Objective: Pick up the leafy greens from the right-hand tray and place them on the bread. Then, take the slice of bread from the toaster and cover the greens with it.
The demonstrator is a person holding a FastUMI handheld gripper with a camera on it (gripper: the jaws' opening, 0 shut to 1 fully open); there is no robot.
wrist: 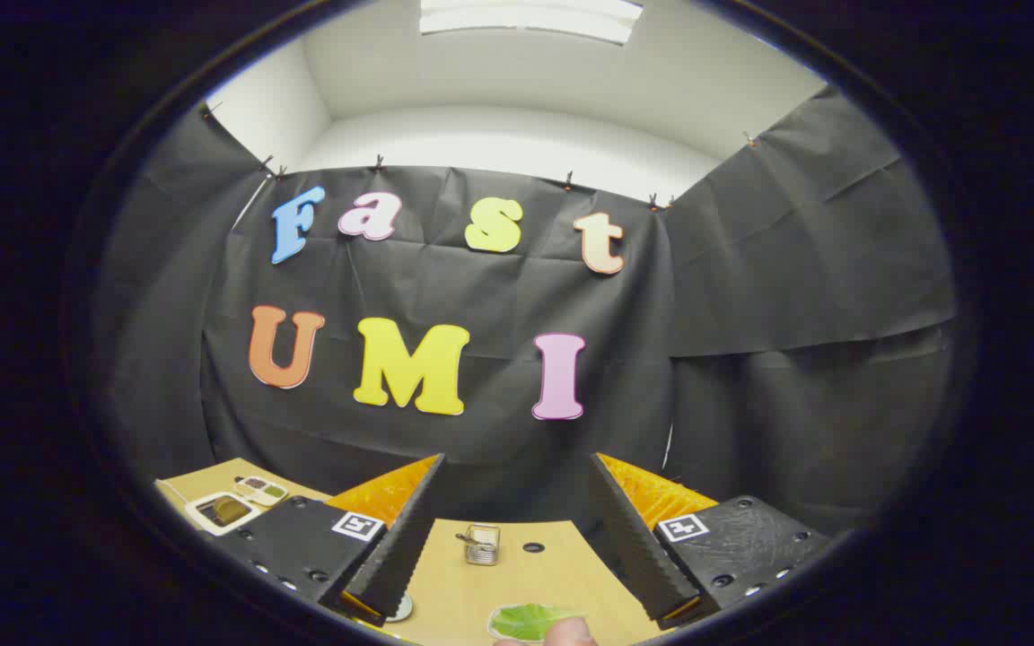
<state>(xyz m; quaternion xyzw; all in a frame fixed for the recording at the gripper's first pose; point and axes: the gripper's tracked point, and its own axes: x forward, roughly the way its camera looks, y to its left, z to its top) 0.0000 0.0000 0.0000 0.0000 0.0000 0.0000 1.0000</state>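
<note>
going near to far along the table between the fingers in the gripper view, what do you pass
Between the open gripper's fingers: leafy greens nearest, with a fingertip touching their near edge → toaster midway up the table → black cloth wall beyond the table's far edge.

The gripper (pixel 517 529) hangs with fingers wide apart, nothing between them. Ahead on the table (pixel 562 574), the toaster (pixel 482 544) stands alone with bare wood around it. Nearer, the greens (pixel 530 621) lie low beside a fingertip (pixel 568 633). Two trays (pixel 223 511) sit well off left.
</note>
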